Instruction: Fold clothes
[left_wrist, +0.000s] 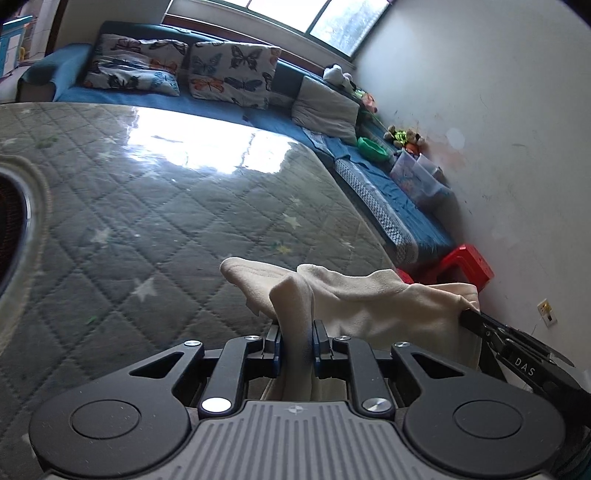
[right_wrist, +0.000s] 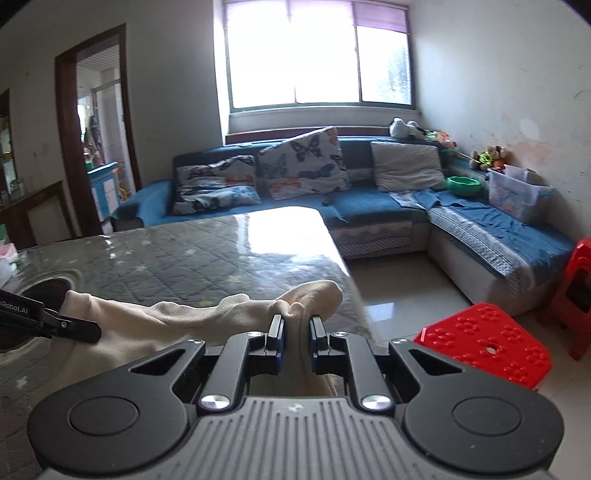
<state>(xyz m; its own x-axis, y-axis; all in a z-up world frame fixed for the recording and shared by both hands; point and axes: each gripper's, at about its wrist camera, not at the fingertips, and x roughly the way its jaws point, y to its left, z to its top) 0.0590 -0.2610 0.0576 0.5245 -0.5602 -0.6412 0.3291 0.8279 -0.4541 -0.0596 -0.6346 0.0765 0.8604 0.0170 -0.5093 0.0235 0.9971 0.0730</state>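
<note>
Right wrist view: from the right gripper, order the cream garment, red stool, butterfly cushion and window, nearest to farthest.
1. Cream garment, clamped in the right gripper jaws.
2. Red stool, on the floor to the right.
3. Butterfly cushion, upright on the sofa ahead.
4. Window, behind the sofa.

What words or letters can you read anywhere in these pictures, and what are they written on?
"DAS" is on the side of the right gripper, seen from the left wrist camera.
"eRobot.AI" is on the side of the left gripper, seen from the right wrist camera; its start is cut off by the picture edge.
The small emblem on each gripper's grey ribbed body is a logo, not letters.
No other writing is readable.
</note>
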